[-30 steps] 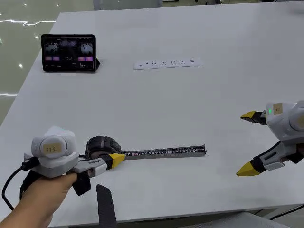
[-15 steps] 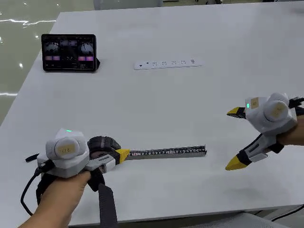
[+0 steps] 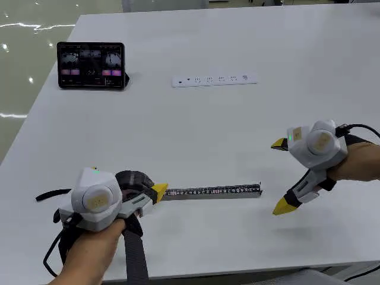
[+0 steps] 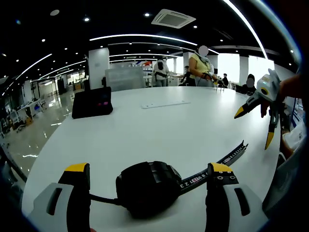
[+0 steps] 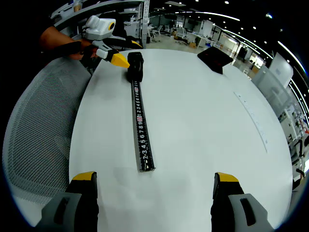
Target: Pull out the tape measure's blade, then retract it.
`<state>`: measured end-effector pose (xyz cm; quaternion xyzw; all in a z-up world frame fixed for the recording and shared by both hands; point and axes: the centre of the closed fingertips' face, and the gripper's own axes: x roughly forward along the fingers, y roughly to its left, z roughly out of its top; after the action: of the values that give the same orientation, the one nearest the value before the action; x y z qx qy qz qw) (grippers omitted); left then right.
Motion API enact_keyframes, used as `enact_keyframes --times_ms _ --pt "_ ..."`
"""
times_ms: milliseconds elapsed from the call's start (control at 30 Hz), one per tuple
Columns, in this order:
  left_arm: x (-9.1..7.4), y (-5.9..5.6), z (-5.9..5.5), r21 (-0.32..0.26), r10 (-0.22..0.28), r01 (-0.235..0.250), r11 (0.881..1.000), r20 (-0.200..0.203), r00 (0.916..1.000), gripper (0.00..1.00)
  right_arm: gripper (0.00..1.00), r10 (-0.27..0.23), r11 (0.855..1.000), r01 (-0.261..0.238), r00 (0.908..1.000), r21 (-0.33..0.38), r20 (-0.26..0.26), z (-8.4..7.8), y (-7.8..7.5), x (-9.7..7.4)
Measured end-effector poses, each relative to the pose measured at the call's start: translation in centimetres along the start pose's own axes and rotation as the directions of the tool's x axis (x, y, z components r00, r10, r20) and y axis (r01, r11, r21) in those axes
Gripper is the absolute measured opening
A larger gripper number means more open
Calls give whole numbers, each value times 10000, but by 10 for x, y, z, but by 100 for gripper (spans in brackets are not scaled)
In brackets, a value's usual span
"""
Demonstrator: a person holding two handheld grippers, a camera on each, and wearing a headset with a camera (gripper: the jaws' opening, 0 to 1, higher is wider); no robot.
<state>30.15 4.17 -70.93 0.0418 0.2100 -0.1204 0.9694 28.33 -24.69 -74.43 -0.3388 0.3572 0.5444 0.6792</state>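
Now the tape measure's blade (image 5: pixel 140 121) lay flat on the table (image 3: pixel 237 130), running from its black case (image 4: pixel 149 186) between the wide-open left tongs (image 4: pixel 148 168) straight toward the right tongs (image 5: pixel 155 177), also wide open, just past the far tip (image 5: pixel 147 168).

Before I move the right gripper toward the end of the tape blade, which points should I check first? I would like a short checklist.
1. Blade pulled out: ok. The marked metal blade lies flat on the white table.
2. Black tape measure case held: not ok. The left gripper is open, with one jaw on either side of the case.
3. Right gripper open: ok, jaws wide apart.
4. Blade's end in front of the right gripper: ok. It is between the jaw lines but not yet reached.
5. Whether the blade is locked: cannot tell.
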Motion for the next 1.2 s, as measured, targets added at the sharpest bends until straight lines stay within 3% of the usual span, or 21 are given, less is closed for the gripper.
enact_keyframes --times_ms 100,167,300,367,500,600,700,800,900,1200 --pt "2 1 -9 22 92 -91 10000 -236 9997 99 99 63 10000 -64 9999 -77 -80 0 -1 5" --pt "3 -1 -18 -416 55 -81 9991 -628 9980 99 99 100 9999 -101 9999 -97 -121 0 -1 8" --pt "4 5 -9 -283 443 -454 9986 -367 9983 99 99 140 9998 -143 9997 -169 -185 0 -2 12" --pt "6 6 -6 -549 646 -658 9963 -227 9976 99 99 155 9997 -159 9997 -203 -193 0 -2 14" --pt "7 4 -13 -1180 844 -876 9891 -321 9959 99 95 242 9990 -253 9992 -363 -311 -3 -3 19" --pt "8 1 -17 -1162 799 -818 9899 -210 9966 99 94 287 9986 -305 9988 -423 -407 -4 -3 22" --pt "10 0 -24 -793 649 -664 9946 -211 9977 99 91 294 9985 -312 9987 -442 -407 -6 -4 25" --pt "12 4 -20 -701 721 -721 9949 -23 9974 99 87 342 9984 -357 9988 -444 -338 -5 -6 27" --pt "16 3 -24 -391 678 -680 9969 -79 9977 99 82 489 9971 -501 9986 -571 -223 -1 -2 28" --pt "16 -2 -24 -247 544 -545 9982 -57 9985 99 65 814 9935 -832 9963 -773 -261 -4 4 34"
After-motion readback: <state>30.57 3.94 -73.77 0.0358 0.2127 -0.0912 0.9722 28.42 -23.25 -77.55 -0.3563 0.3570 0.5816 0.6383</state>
